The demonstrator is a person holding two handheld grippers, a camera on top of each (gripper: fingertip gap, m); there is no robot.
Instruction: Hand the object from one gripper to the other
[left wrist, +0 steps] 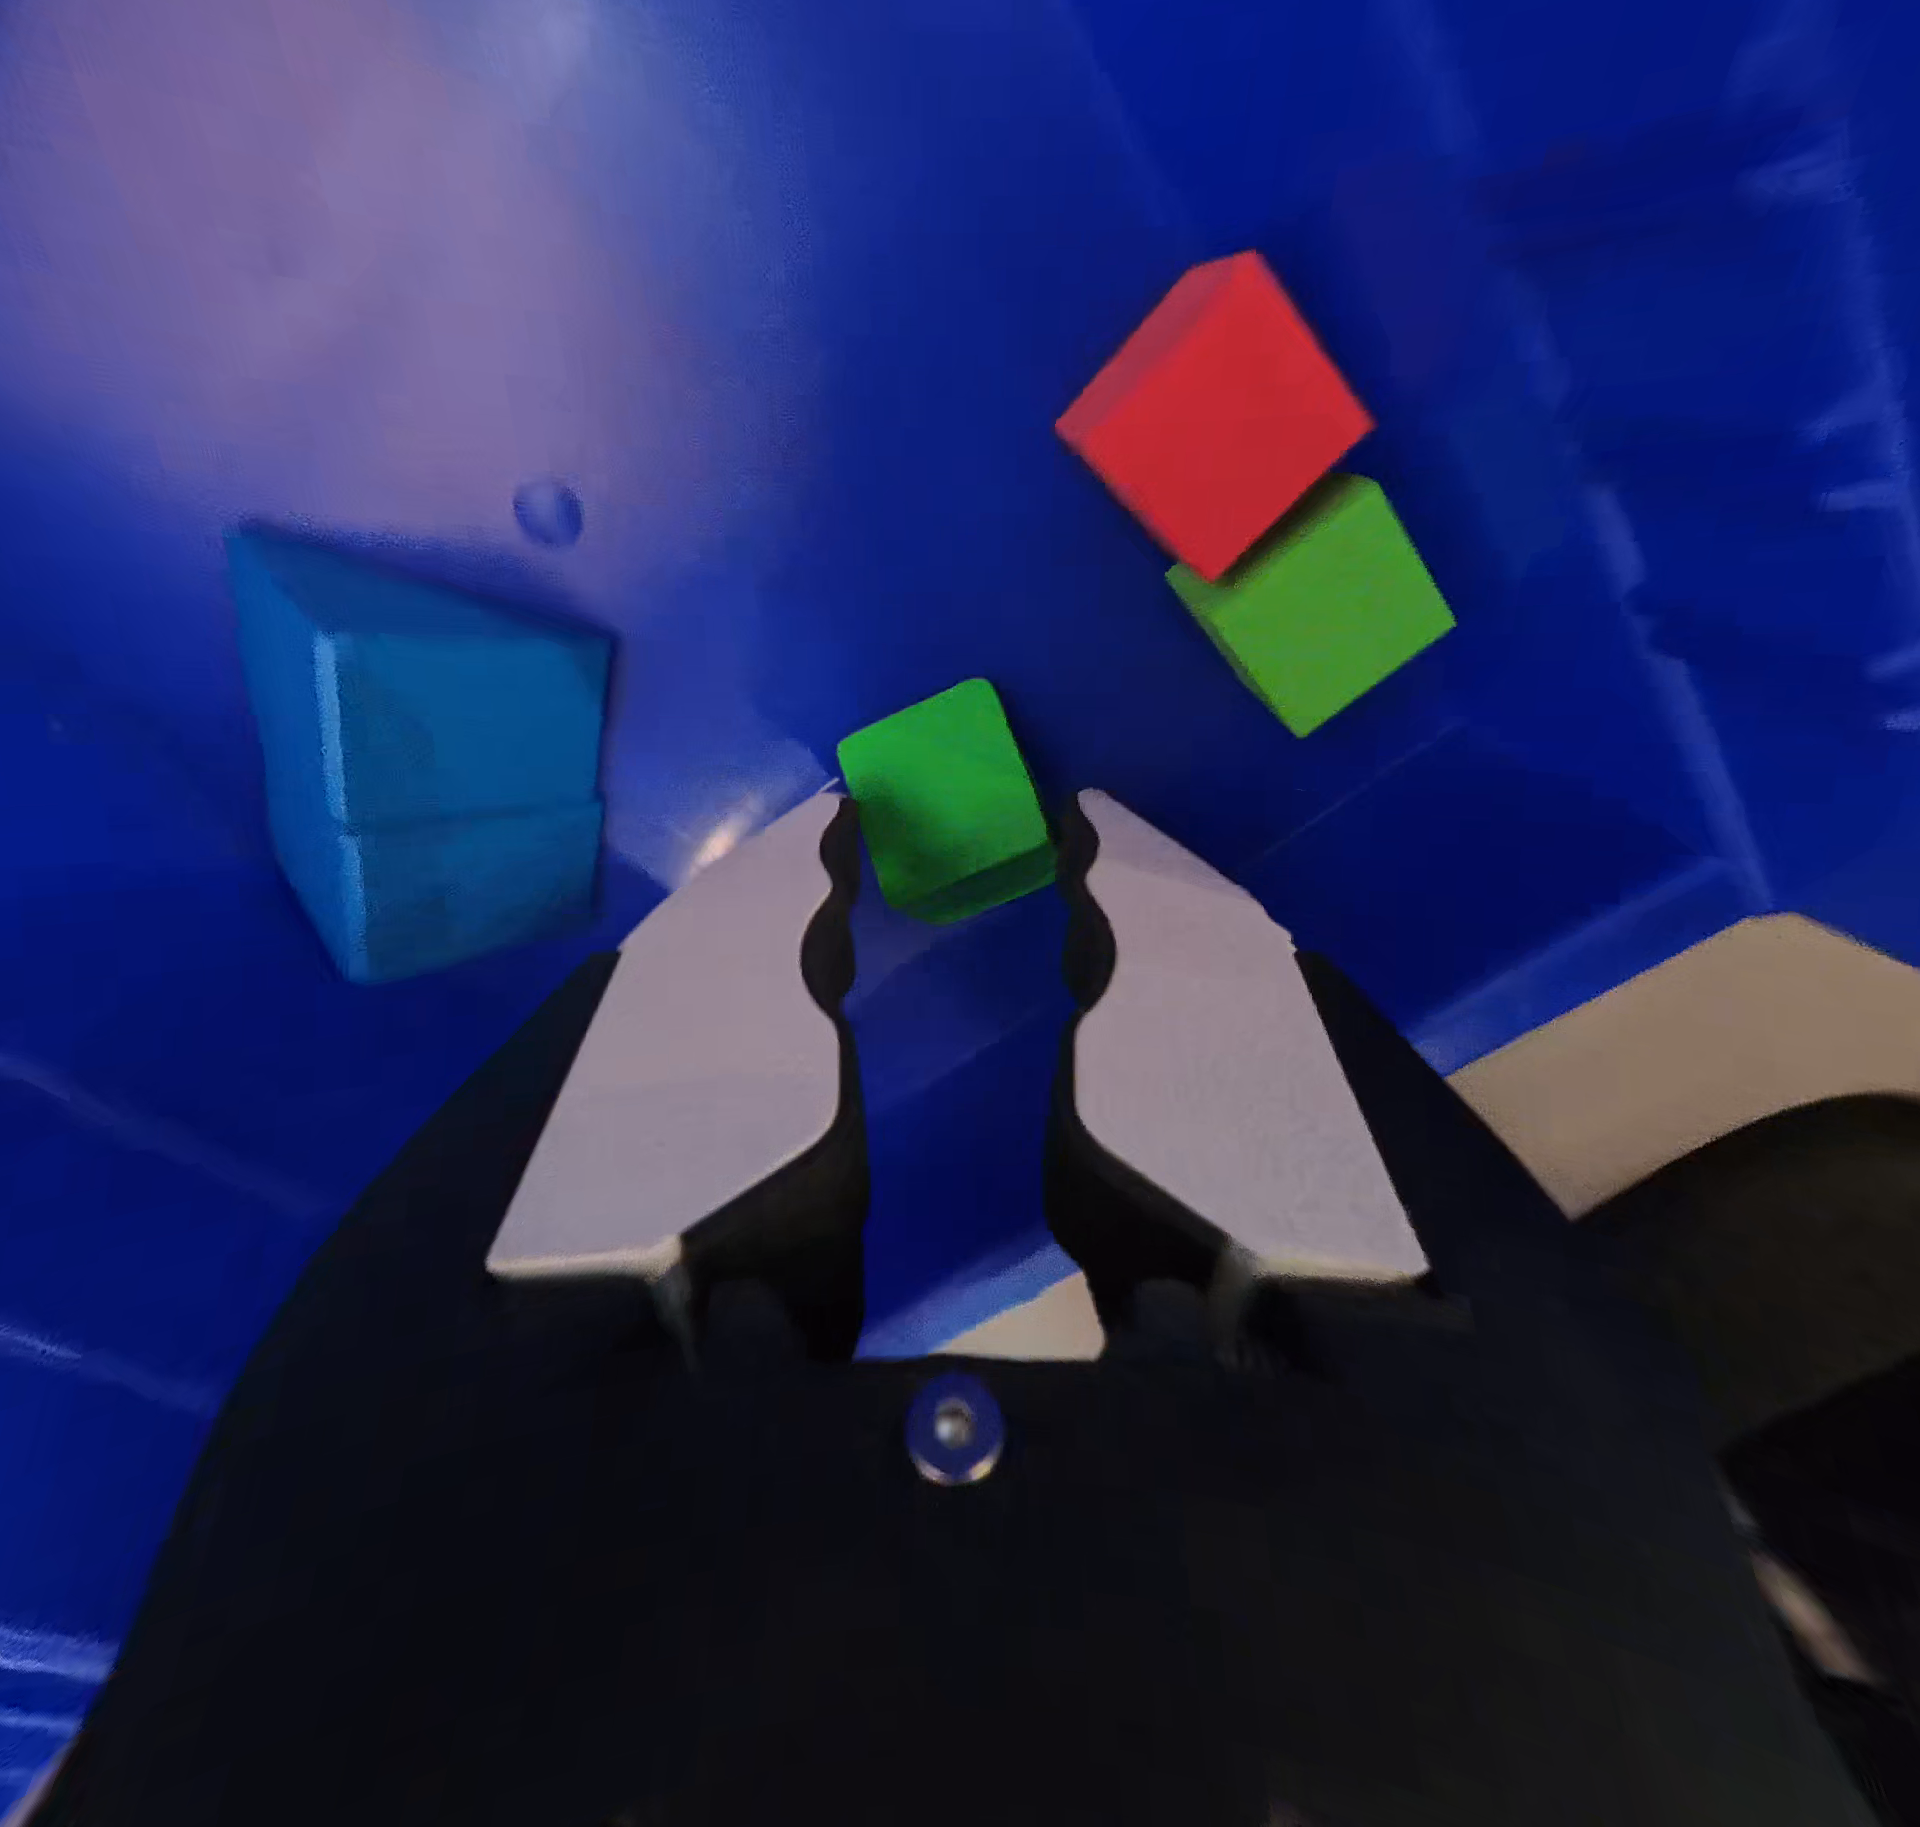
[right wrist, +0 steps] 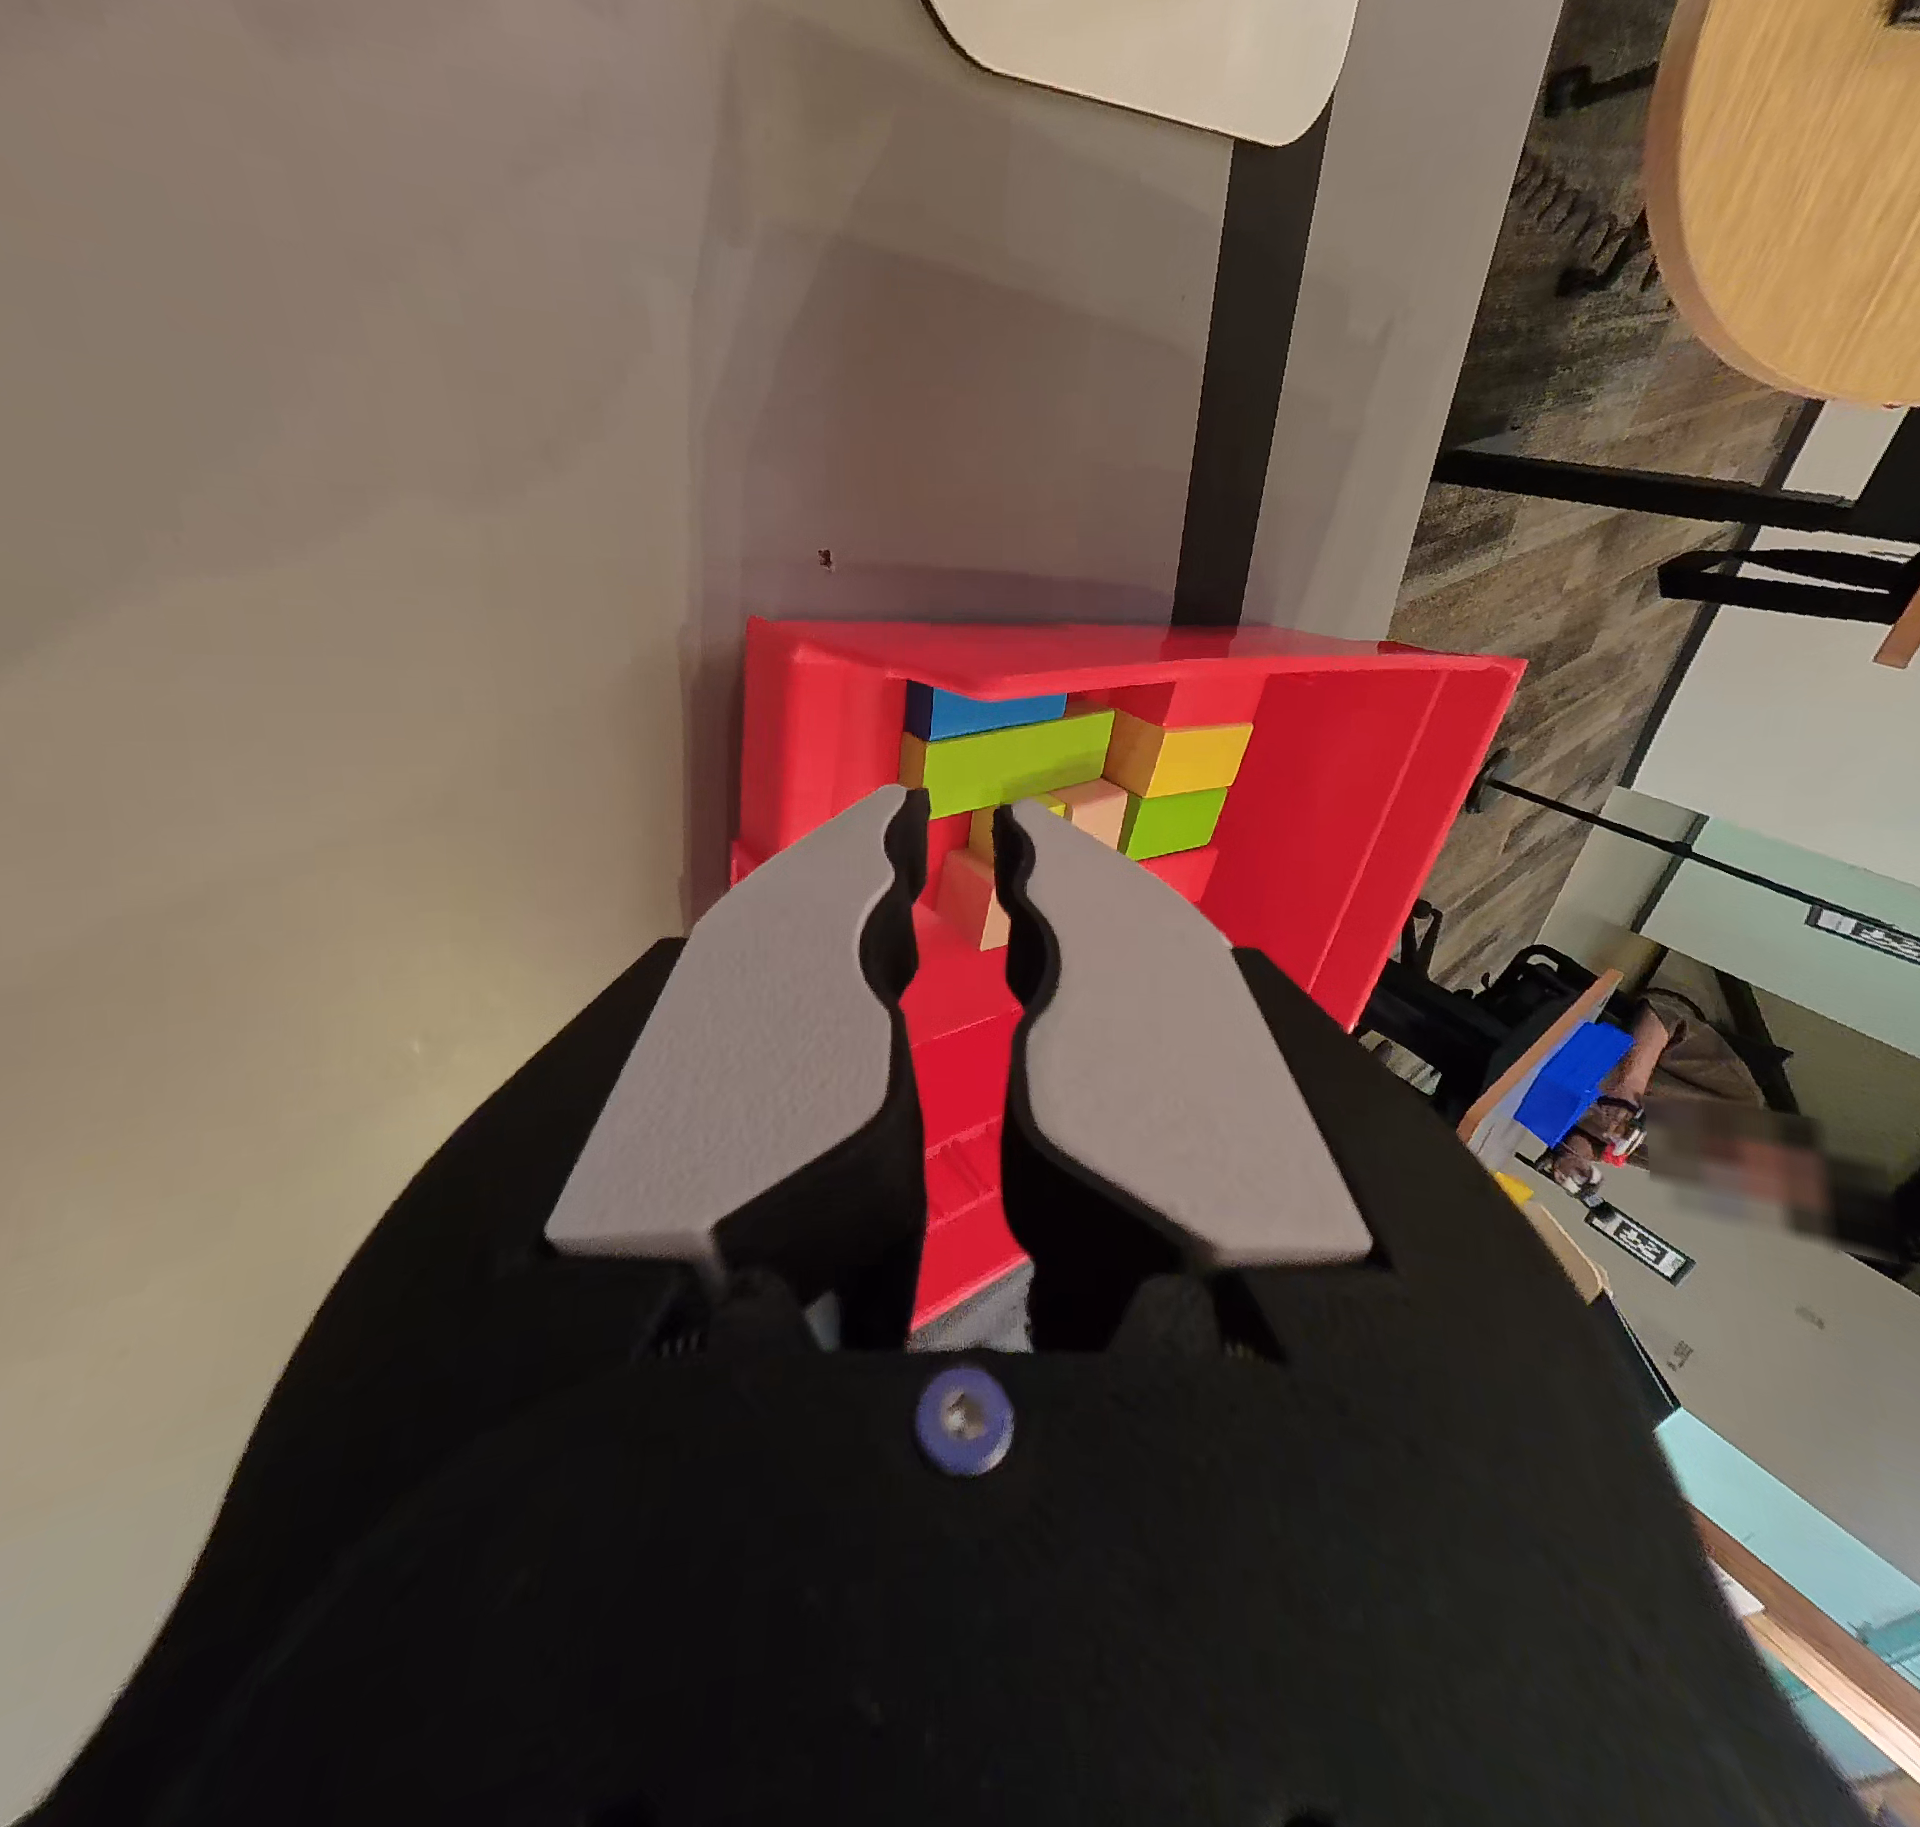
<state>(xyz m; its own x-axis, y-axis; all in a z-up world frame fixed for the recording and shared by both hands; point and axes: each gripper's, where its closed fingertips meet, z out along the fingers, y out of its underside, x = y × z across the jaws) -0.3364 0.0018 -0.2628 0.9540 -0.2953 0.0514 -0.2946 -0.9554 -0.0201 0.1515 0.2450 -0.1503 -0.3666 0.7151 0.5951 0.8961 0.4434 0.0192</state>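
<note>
While clamped, left claw [left wrist: 956, 821] holds green cube [left wrist: 940, 801].

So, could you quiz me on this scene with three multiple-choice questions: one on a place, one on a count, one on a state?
1. The red cube lies:
A) touching a green cube
B) on the blue block
C) outside the blue bin

2. Green cubes in the blue bin:
A) one
B) two
C) four

3. The right gripper has its fingers:
A) apart, nothing between
B) clamped on a yellow block
C) out of view

Answers:
1 A: its edge meets the light green cube.
2 B: that one, plus the darker green cube.
3 A: the red bin shows through the gap.
</note>
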